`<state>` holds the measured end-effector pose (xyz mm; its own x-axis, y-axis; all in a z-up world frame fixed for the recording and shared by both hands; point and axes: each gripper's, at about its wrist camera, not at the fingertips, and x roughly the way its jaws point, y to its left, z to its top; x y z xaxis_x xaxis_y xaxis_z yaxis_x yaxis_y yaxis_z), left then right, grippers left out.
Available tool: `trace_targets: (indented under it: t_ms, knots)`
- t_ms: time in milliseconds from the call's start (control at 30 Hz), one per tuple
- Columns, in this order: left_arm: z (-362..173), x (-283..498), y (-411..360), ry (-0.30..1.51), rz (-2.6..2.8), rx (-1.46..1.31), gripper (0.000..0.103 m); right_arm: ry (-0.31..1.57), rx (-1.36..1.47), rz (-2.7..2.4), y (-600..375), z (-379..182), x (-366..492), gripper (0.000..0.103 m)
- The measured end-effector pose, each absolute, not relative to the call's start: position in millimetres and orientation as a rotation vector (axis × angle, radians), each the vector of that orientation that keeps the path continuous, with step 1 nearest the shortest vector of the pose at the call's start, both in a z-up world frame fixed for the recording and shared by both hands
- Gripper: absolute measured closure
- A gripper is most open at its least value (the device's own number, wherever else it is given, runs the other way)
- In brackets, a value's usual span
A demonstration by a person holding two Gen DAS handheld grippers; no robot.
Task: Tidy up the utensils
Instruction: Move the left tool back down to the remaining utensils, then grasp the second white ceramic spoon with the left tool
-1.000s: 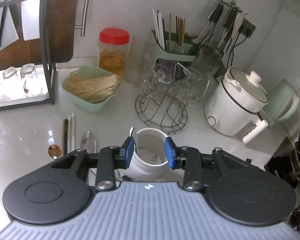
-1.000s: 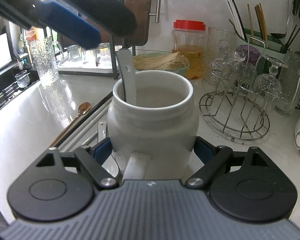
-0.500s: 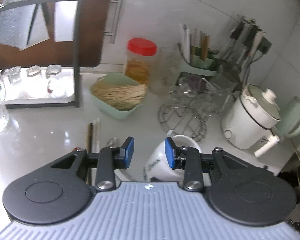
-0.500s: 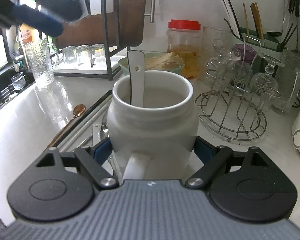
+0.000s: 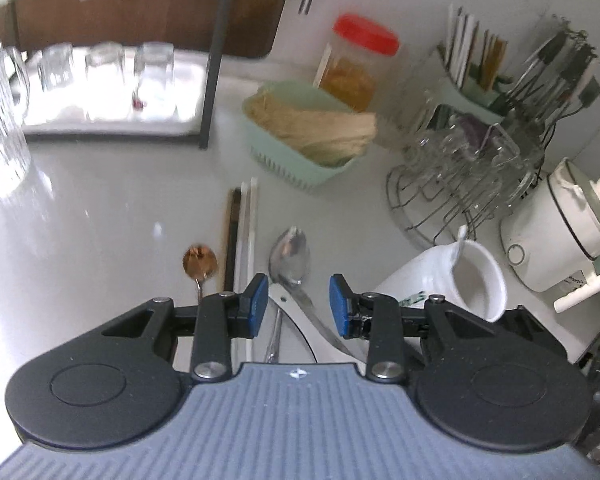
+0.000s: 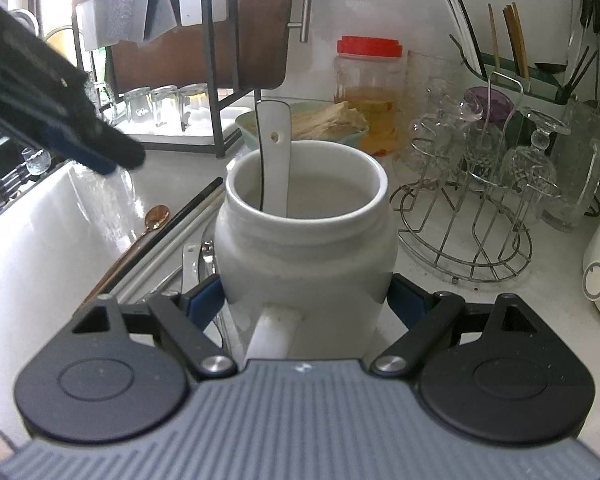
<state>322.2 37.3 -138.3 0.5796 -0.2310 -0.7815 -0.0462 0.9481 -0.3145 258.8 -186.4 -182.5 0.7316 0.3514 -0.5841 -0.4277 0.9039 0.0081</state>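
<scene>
The right gripper is clamping the white jar, which is standing on the counter and holding one white ceramic spoon. The left gripper is hovering empty, jaws partly apart, above loose utensils: a steel spoon, a copper spoon and chopsticks, their lower ends hidden behind it. The background is blurring.

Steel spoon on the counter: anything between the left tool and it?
Nothing visible. The left tool hangs open above the steel spoon; a white ceramic spoon lies touching it, underneath rather than in front.
</scene>
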Motion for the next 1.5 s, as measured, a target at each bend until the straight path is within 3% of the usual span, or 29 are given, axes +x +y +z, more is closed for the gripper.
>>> trace_targets:
  t_ms: [567, 1267, 1400, 1500]
  knots:
    - [-218.5, 364.2, 46.2, 1.233, -0.133, -0.601, 0.065, 0.617, -0.125, 0.383, -185.1, -183.5, 259.8, 0.013]
    - [-218.0, 390.7, 21.9, 1.205, 0.060, -0.645, 0.065, 0.602, -0.113, 0.371, -186.7, -185.4, 254.2, 0.013]
    - [-217.7, 393.1, 17.1, 1.204, 0.077, -0.602, 0.074, 0.600, -0.108, 0.369, -186.8, -185.5, 254.4, 0.013]
    - [-216.6, 390.0, 18.2, 1.191, 0.063, -0.570, 0.075, 0.598, -0.109, 0.372, -186.8, -185.5, 254.5, 0.013]
